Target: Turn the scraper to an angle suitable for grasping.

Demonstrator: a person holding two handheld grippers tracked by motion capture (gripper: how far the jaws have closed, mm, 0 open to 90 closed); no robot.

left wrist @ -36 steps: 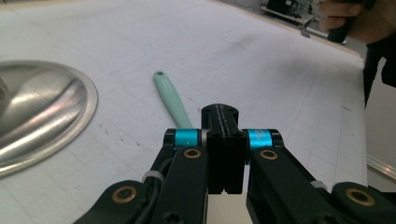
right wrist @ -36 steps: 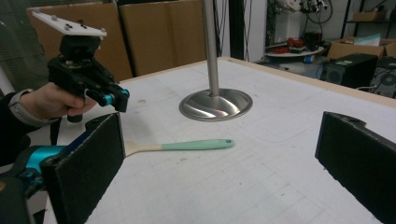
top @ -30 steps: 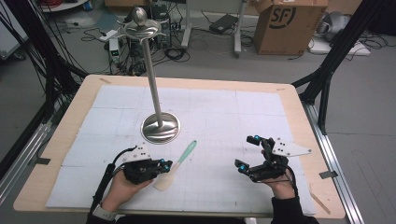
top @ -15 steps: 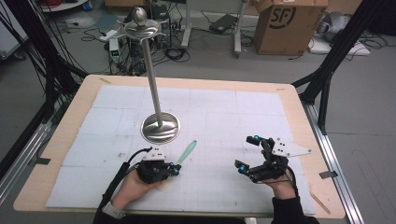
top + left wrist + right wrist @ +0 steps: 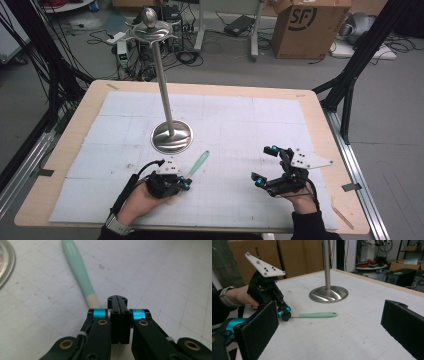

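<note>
A mint-green utensil [image 5: 199, 163] with a cream lower end lies flat on the white mat, pointing toward the metal stand's round base [image 5: 171, 136]. My left gripper [image 5: 186, 185] sits low over the utensil's cream end with its jaws shut flat against each other; in the left gripper view the handle [image 5: 78, 267] runs away from just left of the shut jaws [image 5: 117, 300]. I cannot tell whether they pinch it. My right gripper [image 5: 265, 163] rests at the right of the mat, jaws wide open and empty. In the right gripper view [image 5: 332, 327] the utensil [image 5: 314, 314] and stand base [image 5: 328, 293] lie ahead.
The stand's tall pole [image 5: 162, 80] rises from the base to a hooked top. The white gridded mat [image 5: 240, 120] covers most of the wooden table [image 5: 325, 125]. A cardboard box [image 5: 305, 25] and cables lie on the floor beyond the table.
My left gripper has slid to the right, over the utensil's pale end, which is now mostly covered. The utensil's handle and my right gripper have stayed put.
</note>
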